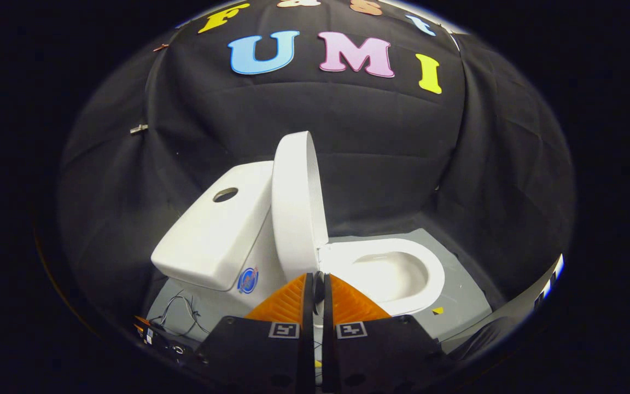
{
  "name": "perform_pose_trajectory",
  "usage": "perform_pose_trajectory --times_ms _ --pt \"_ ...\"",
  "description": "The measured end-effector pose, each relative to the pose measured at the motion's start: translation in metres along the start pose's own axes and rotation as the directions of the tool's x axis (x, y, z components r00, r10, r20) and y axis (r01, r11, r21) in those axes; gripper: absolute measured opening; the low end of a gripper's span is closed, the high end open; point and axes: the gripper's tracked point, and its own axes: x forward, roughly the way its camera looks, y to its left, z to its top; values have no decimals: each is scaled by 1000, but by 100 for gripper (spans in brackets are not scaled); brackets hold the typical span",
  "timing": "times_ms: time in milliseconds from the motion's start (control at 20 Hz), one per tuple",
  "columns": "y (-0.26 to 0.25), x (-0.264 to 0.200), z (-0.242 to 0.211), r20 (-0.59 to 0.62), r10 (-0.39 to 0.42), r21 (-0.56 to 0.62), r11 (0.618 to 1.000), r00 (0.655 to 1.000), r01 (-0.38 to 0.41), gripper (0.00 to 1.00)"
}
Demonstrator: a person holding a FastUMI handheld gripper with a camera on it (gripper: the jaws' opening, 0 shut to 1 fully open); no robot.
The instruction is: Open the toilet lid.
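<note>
A white toilet stands just beyond my fingers on a grey base. Its lid point(293, 208) is raised, standing nearly upright and leaning back toward the tank point(211, 235). The seat ring and bowl point(397, 273) lie uncovered to the right of the lid. My gripper point(318, 282) sits low, close in front of the lid's lower side edge where it meets the seat. The two fingers are pressed together and I see nothing held between them.
The tank top has a round hole point(225, 194) for a flush button. Loose thin wires point(181, 314) lie on the grey base board point(465, 298) left of the toilet. Black cloth walls close in behind and on both sides.
</note>
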Motion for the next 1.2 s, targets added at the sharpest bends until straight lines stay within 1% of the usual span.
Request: perform_pose_trajectory --times_ms 250,650,1000,1100,1200 --pt "26 -1 -7 4 16 -58 998 1000 -16 10" --pt "36 -1 -11 18 2 -105 994 1000 0 10" --pt "34 -1 -12 21 4 -84 996 1000 -3 11" --pt "33 0 -14 14 13 -79 997 1000 -12 13" --pt "37 0 -16 15 39 -65 997 999 -38 15"
